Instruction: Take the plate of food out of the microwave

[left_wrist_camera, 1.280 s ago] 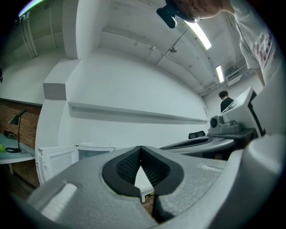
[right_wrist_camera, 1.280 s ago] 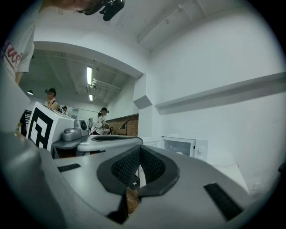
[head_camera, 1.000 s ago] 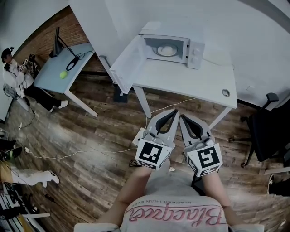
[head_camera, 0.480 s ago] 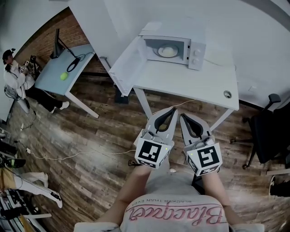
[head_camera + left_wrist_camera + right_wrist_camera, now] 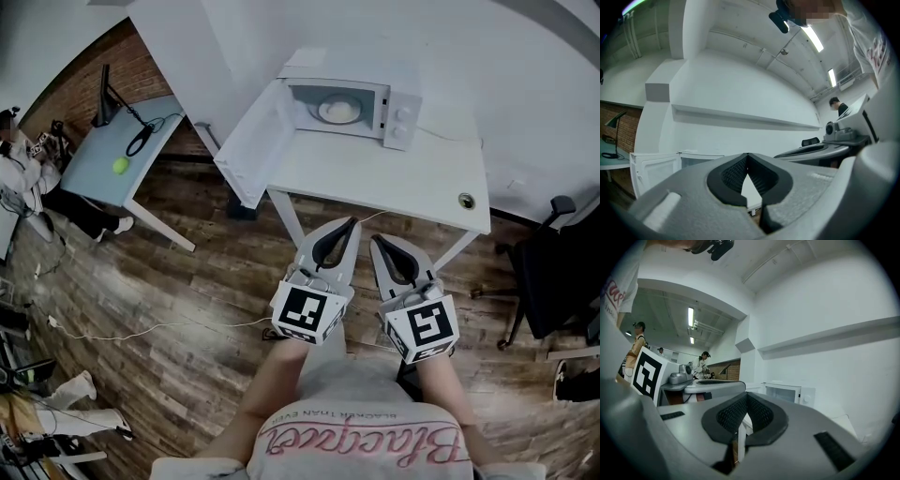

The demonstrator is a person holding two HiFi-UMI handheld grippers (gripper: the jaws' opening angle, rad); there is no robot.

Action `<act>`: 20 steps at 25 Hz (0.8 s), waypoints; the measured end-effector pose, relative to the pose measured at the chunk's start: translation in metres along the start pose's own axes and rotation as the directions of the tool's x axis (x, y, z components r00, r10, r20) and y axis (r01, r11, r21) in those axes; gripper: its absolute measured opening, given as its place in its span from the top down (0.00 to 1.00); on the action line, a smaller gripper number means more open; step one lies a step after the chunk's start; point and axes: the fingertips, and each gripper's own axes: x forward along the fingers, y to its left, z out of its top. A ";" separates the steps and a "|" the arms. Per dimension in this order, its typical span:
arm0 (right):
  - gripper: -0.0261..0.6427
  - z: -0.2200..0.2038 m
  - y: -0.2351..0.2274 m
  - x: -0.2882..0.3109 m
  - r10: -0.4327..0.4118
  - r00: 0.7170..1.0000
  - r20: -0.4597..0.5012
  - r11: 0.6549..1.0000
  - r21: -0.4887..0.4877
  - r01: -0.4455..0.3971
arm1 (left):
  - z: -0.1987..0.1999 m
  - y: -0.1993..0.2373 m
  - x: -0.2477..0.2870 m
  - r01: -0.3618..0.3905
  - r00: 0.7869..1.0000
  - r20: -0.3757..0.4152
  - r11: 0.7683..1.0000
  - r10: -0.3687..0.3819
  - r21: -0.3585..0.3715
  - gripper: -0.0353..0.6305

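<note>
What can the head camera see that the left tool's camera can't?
Only the head view shows the plate of food inside the microwave, and the green ball on the blue desk. Only the left gripper view shows the ceiling lights. Both show the microwave's open door and the white table.

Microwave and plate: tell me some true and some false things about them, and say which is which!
1. The microwave has its door swung open. True.
2. The plate of food is already out of the microwave. False: it sits inside.
3. The left tool and the right tool are both shut and hold nothing. True.
4. The green ball lies on the floor. False: it lies on the side desk.
</note>
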 end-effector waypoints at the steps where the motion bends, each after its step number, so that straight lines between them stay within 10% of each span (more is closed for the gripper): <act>1: 0.94 0.000 -0.001 0.003 0.002 1.000 -0.001 1.000 -0.003 -0.002 | -0.001 0.003 0.002 0.001 1.000 0.000 1.000 -0.001 -0.001 0.94; 20: 0.94 -0.011 -0.036 0.098 -0.011 0.999 -0.044 1.000 -0.013 0.010 | -0.021 0.084 0.061 0.013 1.000 0.009 0.999 -0.013 -0.031 0.94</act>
